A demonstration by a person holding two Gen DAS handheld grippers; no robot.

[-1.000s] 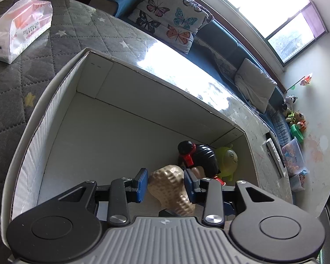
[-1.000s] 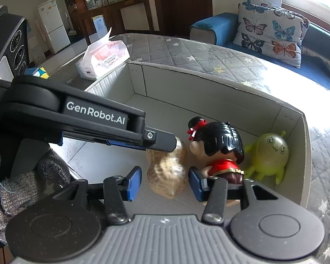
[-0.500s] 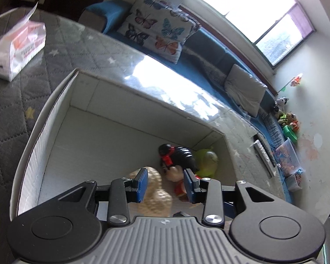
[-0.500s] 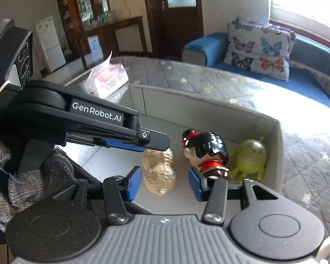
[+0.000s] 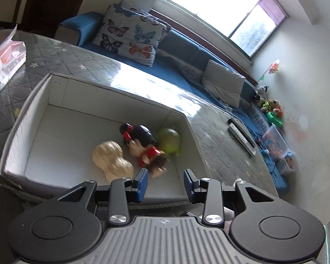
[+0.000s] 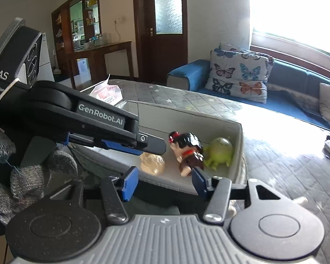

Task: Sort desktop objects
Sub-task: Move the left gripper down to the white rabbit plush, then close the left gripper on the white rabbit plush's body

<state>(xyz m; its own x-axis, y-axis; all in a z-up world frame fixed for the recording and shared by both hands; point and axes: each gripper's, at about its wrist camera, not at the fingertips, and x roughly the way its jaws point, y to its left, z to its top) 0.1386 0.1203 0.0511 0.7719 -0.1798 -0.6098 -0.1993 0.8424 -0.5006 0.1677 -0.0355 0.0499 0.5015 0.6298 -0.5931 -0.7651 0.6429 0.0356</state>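
A white cardboard box (image 5: 22, 118) stands on the grey quilted table. In it lie a tan peanut-shaped toy (image 5: 111, 157), a black-haired doll in red (image 5: 146, 148) on its back, and a green alien toy (image 5: 169, 137). My left gripper (image 5: 165, 184) is open and empty above the box's near wall. My right gripper (image 6: 164, 183) is open and empty, also near the box's (image 6: 237, 145) front edge. In the right wrist view the left gripper's body partly hides the peanut (image 6: 153, 164); the doll (image 6: 188, 151) and alien (image 6: 220, 150) show beside it.
A tissue pack (image 5: 5, 63) lies on the table left of the box. A remote control (image 5: 242, 137) lies at the table's far right. A blue sofa with a butterfly cushion (image 5: 129, 37) runs behind the table.
The left gripper let go of the peanut toy, which now lies in the box. Both grippers rose and drew back from the box. The doll has tipped onto its back.
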